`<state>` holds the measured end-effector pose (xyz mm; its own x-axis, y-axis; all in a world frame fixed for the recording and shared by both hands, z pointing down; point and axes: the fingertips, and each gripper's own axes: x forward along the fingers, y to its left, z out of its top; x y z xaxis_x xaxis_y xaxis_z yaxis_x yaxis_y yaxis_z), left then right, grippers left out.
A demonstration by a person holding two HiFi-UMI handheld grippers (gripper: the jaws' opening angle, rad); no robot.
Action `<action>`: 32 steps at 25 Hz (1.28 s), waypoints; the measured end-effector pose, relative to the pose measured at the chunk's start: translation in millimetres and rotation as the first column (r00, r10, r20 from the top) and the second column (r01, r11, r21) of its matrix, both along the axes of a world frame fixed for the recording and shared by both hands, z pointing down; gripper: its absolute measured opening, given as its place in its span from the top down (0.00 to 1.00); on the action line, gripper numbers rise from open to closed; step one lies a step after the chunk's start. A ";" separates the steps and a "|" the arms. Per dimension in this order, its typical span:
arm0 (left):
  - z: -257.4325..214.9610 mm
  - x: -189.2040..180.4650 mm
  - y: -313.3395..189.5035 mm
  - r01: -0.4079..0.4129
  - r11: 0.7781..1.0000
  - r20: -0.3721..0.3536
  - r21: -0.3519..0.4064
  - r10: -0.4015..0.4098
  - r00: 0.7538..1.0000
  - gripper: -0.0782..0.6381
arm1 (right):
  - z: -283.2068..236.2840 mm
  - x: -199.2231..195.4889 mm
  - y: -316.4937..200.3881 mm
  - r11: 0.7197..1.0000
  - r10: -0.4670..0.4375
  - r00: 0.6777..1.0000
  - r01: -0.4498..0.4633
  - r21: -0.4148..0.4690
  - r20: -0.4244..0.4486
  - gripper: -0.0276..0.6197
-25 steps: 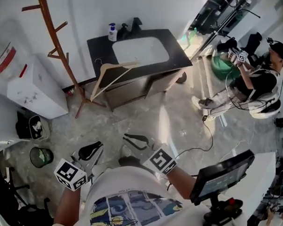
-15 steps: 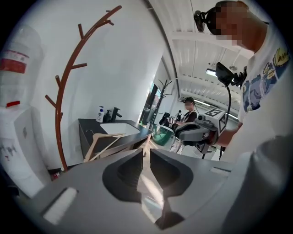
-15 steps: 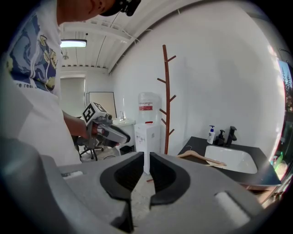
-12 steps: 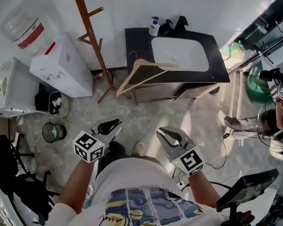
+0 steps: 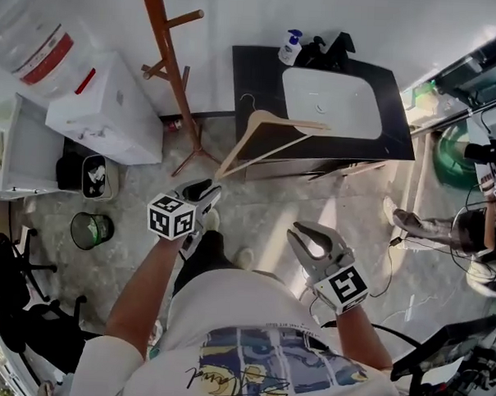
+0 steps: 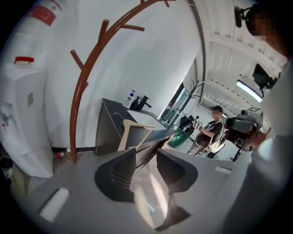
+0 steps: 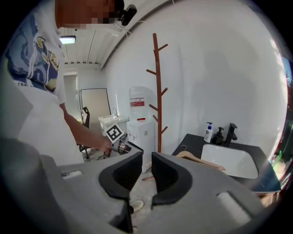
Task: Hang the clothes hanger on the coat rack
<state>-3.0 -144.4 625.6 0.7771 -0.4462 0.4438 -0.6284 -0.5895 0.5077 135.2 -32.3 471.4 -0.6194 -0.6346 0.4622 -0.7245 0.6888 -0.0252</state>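
A wooden clothes hanger (image 5: 275, 130) lies over the front edge of the black vanity counter (image 5: 258, 70), its wire hook toward the brown coat rack (image 5: 168, 58). My left gripper (image 5: 202, 191) hovers over the floor just short of the hanger's lower end. Its jaws are opening and nothing is between them. In the left gripper view the hanger (image 6: 132, 131) and the coat rack (image 6: 84, 87) lie ahead of the left gripper (image 6: 146, 157). My right gripper (image 5: 310, 233) hangs open and empty to the right, farther from the counter. In the right gripper view the hanger (image 7: 197, 159) and the rack (image 7: 158, 91) are beyond the right gripper (image 7: 146, 162).
A white water dispenser (image 5: 104, 105) stands left of the rack, with a small bin (image 5: 91, 229) and a black chair (image 5: 6, 281) nearer. The counter holds a white sink (image 5: 330, 102) and a soap bottle (image 5: 289, 47). Another person (image 5: 476, 228) sits at the right; cables cross the floor.
My left gripper has swung forward toward the hanger's lower end and its jaws have spread. The right gripper has shifted right. The view has turned, so the counter now sits ahead.
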 end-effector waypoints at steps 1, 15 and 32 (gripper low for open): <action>11.7 0.1 -9.4 0.007 1.000 -0.005 -0.025 -0.007 1.000 0.67 | 1.6 0.6 -4.3 1.000 0.007 1.000 -0.007 -0.010 -0.007 0.86; 111.9 36.5 -62.7 0.013 0.907 -0.352 -0.420 -0.177 0.919 0.56 | 14.7 6.0 -33.2 0.993 0.073 0.993 -0.080 -0.087 -0.091 0.86; 50.0 40.9 -77.0 -0.009 0.911 -0.622 -0.412 -0.274 0.733 0.82 | 30.2 23.3 -15.3 0.993 0.062 0.990 -0.073 -0.089 -0.129 0.86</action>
<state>37.8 -221.4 675.6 0.8758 -0.4827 -0.0042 -0.1103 -0.2085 0.9718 158.5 -47.6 501.5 -0.5100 -0.6232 0.5929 -0.7707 0.6372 0.0068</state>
